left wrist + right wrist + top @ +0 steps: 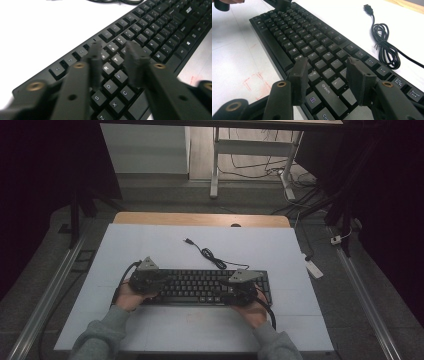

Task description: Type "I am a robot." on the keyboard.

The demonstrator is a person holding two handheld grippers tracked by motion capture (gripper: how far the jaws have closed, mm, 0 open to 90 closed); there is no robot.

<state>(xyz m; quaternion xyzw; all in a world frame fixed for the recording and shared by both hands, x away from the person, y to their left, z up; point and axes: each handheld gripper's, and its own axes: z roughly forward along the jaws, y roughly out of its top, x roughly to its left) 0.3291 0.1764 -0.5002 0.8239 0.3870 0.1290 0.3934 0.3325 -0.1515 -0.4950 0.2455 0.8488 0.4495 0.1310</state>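
The left gripper (150, 282) hangs over the left end of the flat black plastic keyboard (200, 286), jaws parted about a key's width with nothing between them, their tips blurred above the R and T keys. The keyboard lies across the pale white table sheet (150, 245), spanning from one gripper to the other. The right gripper (241, 290) hovers over the right end near the shift key, jaws spread wider and empty. Beyond it lies the coiled black cable (212, 257) with its loose plug. If keys are to be pressed, I'd narrow the jaws and come straight down on one key.
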